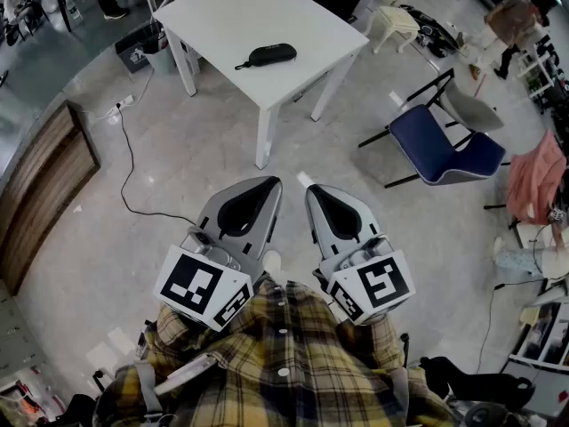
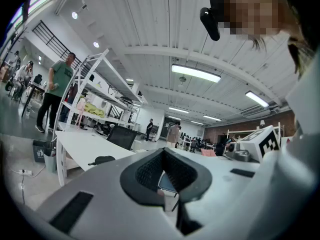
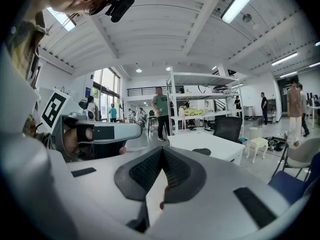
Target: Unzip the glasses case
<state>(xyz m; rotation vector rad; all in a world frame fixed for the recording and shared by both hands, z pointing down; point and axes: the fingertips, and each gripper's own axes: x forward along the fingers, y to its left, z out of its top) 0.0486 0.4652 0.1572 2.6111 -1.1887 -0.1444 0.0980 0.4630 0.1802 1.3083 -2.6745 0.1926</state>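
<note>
The black zipped glasses case (image 1: 271,55) lies near the front edge of the white table (image 1: 222,12), far ahead of both grippers. It shows small in the left gripper view (image 2: 101,160) and in the right gripper view (image 3: 202,151). My left gripper (image 1: 269,183) and right gripper (image 1: 312,189) are held side by side close to my plaid shirt, above the floor and pointing toward the table. The jaws of each are shut with nothing between them, which the left gripper (image 2: 162,151) and the right gripper (image 3: 162,150) show in their own views.
A blue chair (image 1: 444,145) stands to the right of the table and a white stool (image 1: 393,25) behind it. A black cable (image 1: 129,163) runs over the floor at the left, beside a wooden cabinet (image 1: 44,185). Bins (image 1: 147,50) sit at the table's left. People stand in the distance.
</note>
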